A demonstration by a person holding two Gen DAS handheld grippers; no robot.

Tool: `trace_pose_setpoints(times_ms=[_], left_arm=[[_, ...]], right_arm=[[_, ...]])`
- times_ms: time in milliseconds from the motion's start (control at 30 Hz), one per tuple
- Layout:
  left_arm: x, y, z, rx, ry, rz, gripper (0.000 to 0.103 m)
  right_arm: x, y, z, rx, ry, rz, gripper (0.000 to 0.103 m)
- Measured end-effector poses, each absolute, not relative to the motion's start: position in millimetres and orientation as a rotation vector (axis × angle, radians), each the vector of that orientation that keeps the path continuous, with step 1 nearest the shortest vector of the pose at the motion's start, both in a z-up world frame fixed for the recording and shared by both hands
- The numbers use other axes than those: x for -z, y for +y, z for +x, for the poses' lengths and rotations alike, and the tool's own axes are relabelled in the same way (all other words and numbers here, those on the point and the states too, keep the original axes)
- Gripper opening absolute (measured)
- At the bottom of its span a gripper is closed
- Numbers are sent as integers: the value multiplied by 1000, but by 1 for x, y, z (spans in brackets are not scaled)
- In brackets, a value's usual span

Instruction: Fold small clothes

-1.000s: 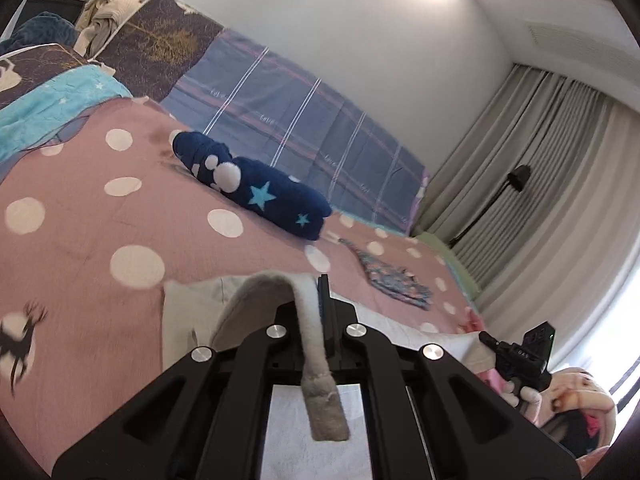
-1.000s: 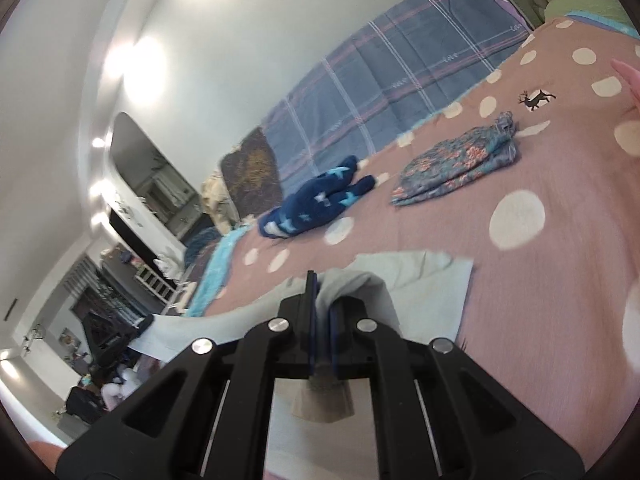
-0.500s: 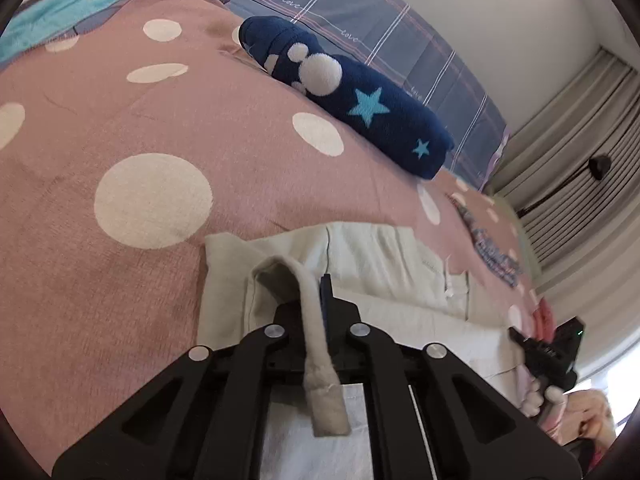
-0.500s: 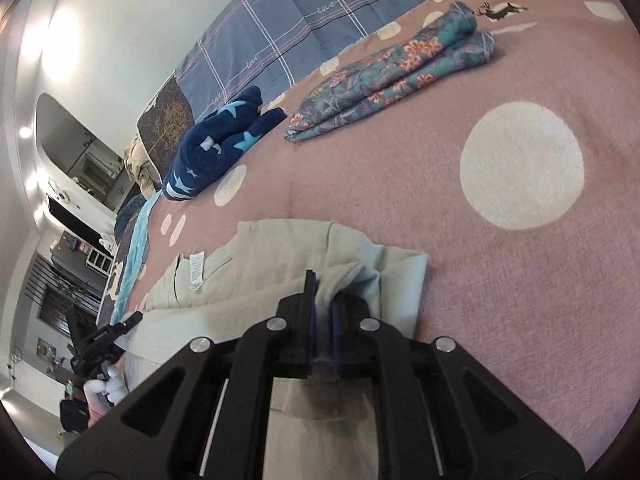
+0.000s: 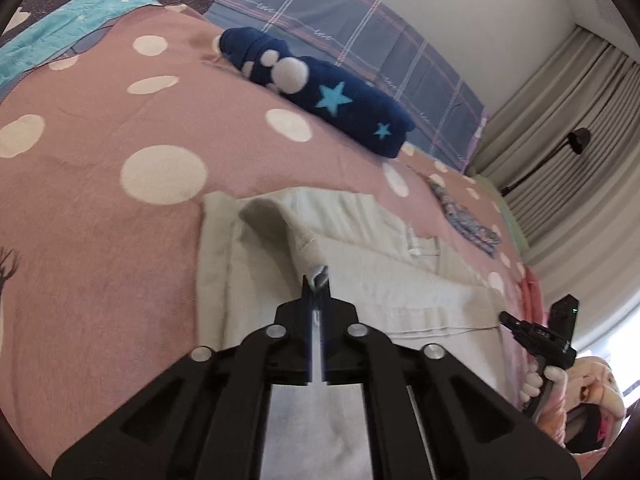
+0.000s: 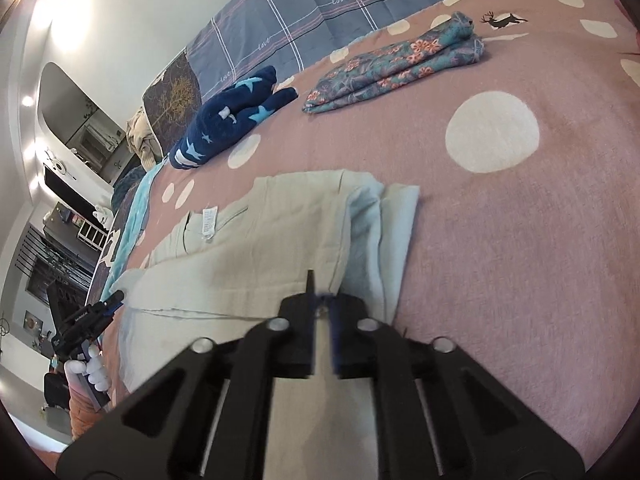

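A beige garment (image 5: 380, 280) (image 6: 260, 248) lies folded over itself on the pink dotted bedspread (image 5: 100, 260), its white label facing up. My left gripper (image 5: 316, 280) sits low over the garment's left side. Its jaws are closing, and a raised hem of the cloth runs into the fingertips and is pinched there. My right gripper (image 6: 320, 294) is low over the garment's right side, jaws closing to almost together. The cloth under it lies flat and no fold rises between its fingers. Each gripper also shows at the edge of the other's view.
A rolled navy garment with stars (image 5: 340, 104) (image 6: 232, 116) and a folded floral garment (image 6: 392, 68) (image 5: 468, 220) lie farther up the bed. A checked blue cover (image 6: 320, 12) stands behind them. Curtains and a lamp (image 5: 576, 136) are on the right.
Both grippers came down from above the bed to the garment. The lifted cloth edges that hung through the jaws now lie folded over the garment; only a hem stays at the left tips.
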State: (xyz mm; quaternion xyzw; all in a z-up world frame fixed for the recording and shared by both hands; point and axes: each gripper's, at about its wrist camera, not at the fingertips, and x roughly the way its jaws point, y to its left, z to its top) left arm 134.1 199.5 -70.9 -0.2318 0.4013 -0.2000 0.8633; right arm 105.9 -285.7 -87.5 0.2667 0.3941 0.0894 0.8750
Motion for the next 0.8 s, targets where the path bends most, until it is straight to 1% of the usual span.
trace_pose_setpoints(times_ms=[133,233,267,300,333,367,400,433,467,500,533,600,667,700,767,800], left_arm=[[53,200,160,435,795,-533,2],[44,197,187,396,762,-517,2],[44,197,198,368,758,-504,3],[48,198,210,332,757,-494,7],[52,199,216,306,760,-495,11],[55,202,220,285,769,-495,12],[58,204,222,276,777,-496,19],[60,207,221,282,777,-496,29],[61,209,219,282,774,-488,34],[63,211,218,279,777,-475,42],[65,212,218,273,788,-458,42],[76,211,223,265,846,-433,42],[86,209,229,270,892,-429,42],[92,206,232,275,913,-423,42],[96,202,233,259,921,-402,35],[95,202,231,240,917,-393,30]], right_arm=[[73,-295,120,-229,762,644,3],[56,-304,149,-216,701,656,3],[53,-306,157,-208,690,655,5],[54,-311,172,-192,685,666,8],[58,-314,182,-167,700,675,13],[62,-316,190,-139,728,683,18],[69,-316,196,-107,760,684,19],[73,-314,198,-106,771,671,20],[75,-313,197,-114,774,658,24],[76,-311,195,-115,777,627,27],[78,-311,194,-109,777,605,33],[80,-311,193,-102,786,562,35],[83,-311,195,-95,800,552,40],[86,-311,198,-102,811,552,42],[89,-305,202,-112,837,532,42],[89,-303,201,-101,839,519,42]])
